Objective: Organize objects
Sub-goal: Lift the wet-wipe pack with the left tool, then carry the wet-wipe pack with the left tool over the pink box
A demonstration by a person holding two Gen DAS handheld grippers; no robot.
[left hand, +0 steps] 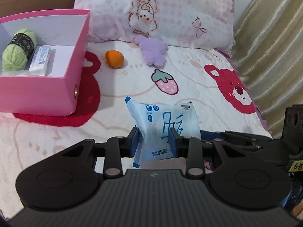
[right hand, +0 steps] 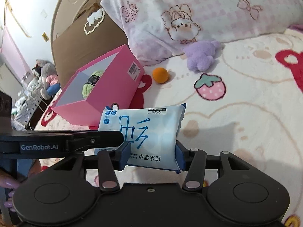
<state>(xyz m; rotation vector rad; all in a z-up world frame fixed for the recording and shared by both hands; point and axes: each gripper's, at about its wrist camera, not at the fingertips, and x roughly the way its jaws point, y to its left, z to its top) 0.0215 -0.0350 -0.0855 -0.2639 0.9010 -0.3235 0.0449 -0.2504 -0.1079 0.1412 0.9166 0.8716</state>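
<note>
A pale blue pack of wet wipes hangs above the bedspread, pinched narrow between the blue pads of my left gripper, which is shut on it. In the right wrist view the same pack lies flat between the pads of my right gripper, which press on both of its sides. The left gripper's black body reaches the pack from the left. An open pink box sits to the left, holding green yarn and a white packet.
An orange ball and a purple plush toy lie on the printed bedspread before a pink pillow. A gold curtain runs along the right. A brown headboard and a cluttered bedside stand behind the box.
</note>
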